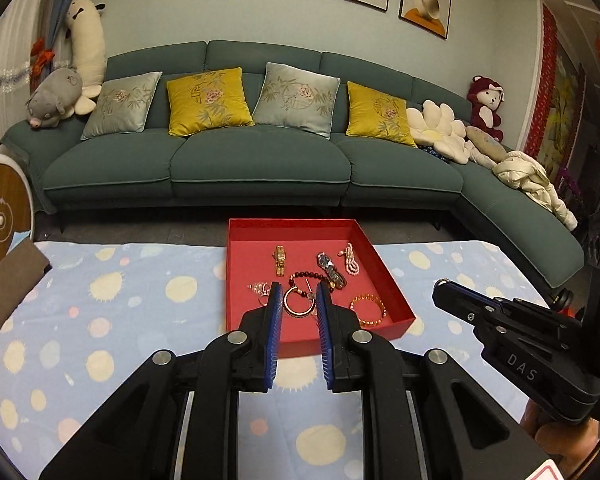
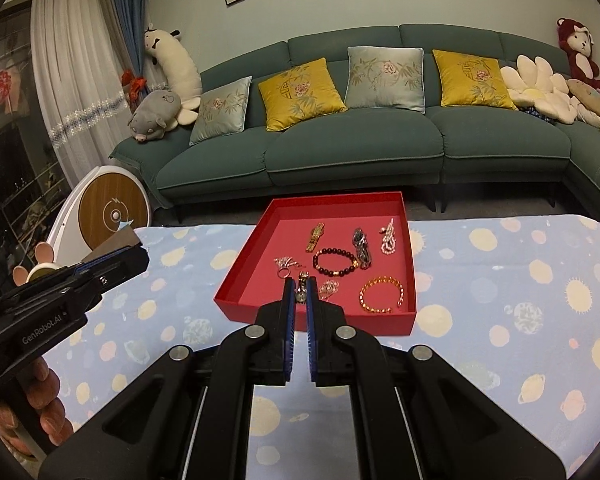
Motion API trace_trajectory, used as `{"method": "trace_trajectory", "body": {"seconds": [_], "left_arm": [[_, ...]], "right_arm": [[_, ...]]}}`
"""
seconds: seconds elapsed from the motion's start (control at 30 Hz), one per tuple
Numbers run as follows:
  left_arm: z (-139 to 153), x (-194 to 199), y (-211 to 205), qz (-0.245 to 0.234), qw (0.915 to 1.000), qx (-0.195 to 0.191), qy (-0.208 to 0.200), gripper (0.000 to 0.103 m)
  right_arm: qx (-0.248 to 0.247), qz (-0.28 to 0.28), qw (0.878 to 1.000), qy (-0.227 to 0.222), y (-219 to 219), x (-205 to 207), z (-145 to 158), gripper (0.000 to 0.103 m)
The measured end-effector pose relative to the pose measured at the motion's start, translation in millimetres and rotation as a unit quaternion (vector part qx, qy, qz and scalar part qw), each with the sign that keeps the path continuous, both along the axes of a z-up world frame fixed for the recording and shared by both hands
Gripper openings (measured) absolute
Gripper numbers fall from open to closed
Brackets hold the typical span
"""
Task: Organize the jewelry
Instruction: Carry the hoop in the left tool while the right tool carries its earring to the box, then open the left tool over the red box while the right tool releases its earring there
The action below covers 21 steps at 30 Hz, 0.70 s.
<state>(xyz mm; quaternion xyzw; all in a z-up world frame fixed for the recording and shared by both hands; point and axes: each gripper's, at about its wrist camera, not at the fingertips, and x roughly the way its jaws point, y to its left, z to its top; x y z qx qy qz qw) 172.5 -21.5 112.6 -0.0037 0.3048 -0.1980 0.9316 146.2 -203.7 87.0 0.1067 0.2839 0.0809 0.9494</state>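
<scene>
Red tray (image 1: 384,276) with a pink floor; inside, a dark-beaded bracelet (image 2: 335,263), amber one (image 2: 380,294) at its 4 o'clock, perhaps pearly strand (image 2: 388,240). Bench cloth (image 2: 500,280) pale blue with cream suns and planets. Sofa (image 1: 260,160) teal.

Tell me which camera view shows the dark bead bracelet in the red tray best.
The right wrist view: the dark bead bracelet lies there as a full, unblocked ring inside the red tray. In the left wrist view the bracelet sits right behind the left gripper, whose fingers cover part of it.
</scene>
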Motion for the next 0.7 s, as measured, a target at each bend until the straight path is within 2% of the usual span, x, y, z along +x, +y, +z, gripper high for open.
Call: {"method": "trace_trajectory", "body": {"seconds": [0.13, 0.3, 0.53, 0.7], "left_arm": [[-9.2, 45.7, -13.8, -0.001, 0.9998, 0.006, 0.018, 0.014], [-25.5, 95.5, -24.1, 0.008, 0.9994, 0.008, 0.033, 0.014], [-55.0, 155.0, -35.1, 0.039, 0.9972, 0.029, 0.056, 0.014], [-72.7, 179.9, -39.9, 0.049, 0.9953, 0.046, 0.07, 0.014]], "right_arm": [[0.002, -0.003, 1.0, 0.005, -6.5, 35.9, 4.1, 0.004], [0.008, -0.004, 1.0, 0.027, -8.2, 89.9, -5.1, 0.004], [0.013, -0.008, 0.999, 0.05, -1.2, 153.1, -28.1, 0.004], [0.022, -0.013, 0.996, 0.08, -0.4, 188.5, -50.4, 0.004]]}}
